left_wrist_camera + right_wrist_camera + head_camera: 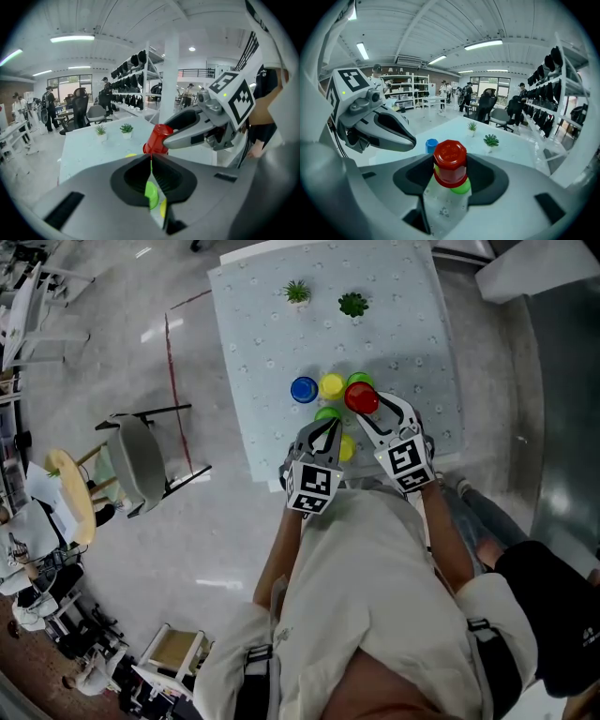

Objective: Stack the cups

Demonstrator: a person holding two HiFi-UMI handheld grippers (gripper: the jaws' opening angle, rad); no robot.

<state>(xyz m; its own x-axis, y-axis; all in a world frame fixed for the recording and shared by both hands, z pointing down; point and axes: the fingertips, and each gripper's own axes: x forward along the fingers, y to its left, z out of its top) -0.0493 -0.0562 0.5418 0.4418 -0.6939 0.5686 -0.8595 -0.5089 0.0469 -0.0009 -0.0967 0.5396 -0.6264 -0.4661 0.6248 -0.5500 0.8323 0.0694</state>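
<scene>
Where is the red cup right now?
The red cup sits upside down between the right gripper's jaws, over the near side of the table, just right of the yellow cup in the head view.

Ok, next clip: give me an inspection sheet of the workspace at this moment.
Surface: table under a pale patterned cloth.
Job's things: blue cup, yellow cup and green cup grouped; red cup upside down; second green cup and second yellow cup nearer the person.
Clutter: two potted plants at the far end.
Claws: left claw shut, empty; right claw holds the red cup.
Cables: nothing seen.
Surroundings: grey chair beside the table; shelves beyond.
</scene>
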